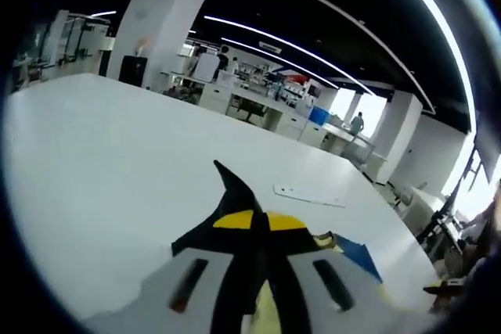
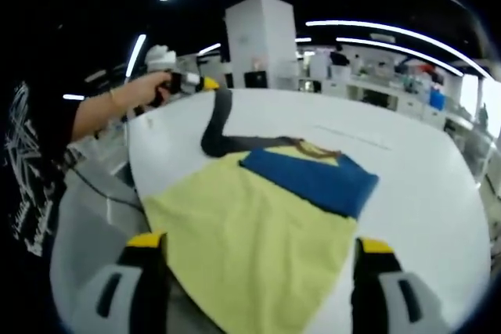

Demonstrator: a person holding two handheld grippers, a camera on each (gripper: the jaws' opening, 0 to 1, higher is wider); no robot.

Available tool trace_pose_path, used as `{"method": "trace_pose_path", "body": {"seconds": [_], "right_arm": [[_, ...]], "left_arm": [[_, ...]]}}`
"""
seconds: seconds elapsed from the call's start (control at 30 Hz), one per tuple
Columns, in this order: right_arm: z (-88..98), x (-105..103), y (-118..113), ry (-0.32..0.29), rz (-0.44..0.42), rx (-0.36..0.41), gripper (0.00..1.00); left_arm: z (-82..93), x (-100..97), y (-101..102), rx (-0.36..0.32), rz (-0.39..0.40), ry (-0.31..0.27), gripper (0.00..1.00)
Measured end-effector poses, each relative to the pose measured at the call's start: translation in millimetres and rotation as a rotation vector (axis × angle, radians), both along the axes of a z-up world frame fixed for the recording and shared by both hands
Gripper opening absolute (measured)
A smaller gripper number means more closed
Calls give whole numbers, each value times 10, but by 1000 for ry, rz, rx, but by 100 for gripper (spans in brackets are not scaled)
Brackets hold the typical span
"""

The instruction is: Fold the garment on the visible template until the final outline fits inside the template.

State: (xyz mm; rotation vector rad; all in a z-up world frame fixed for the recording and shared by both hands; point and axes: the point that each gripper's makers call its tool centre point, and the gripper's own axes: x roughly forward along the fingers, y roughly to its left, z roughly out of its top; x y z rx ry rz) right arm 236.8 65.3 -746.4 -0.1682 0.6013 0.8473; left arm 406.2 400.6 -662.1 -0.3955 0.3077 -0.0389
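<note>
Right gripper view: left gripper (image 2: 205, 84) clamps the dark sleeve (image 2: 215, 127) while right gripper (image 2: 258, 271), jaws apart, should pin the yellow garment (image 2: 250, 232) ahead.

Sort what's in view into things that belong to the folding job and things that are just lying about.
Part of the job:
- yellow, blue and black garment
- left gripper, pinching the black sleeve
- right gripper, open over the yellow part
- white table

Just lying about:
- thin flat strip on the table
- background desks
</note>
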Motion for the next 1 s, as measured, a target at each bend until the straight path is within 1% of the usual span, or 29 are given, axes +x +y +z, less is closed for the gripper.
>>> {"method": "trace_pose_path", "body": {"seconds": [0.3, 0.67, 1.0], "right_arm": [[-26, -31, 18, 15, -5, 12, 99], [-64, -30, 1, 26, -13, 14, 99], [-94, -36, -7, 35, -19, 16, 99]], "left_arm": [[20, 81, -349, -23, -49, -10, 1], [-36, 168, -904, -48, -154, -2, 1], [-100, 260, -1287, -68, -223, 9, 1]]}}
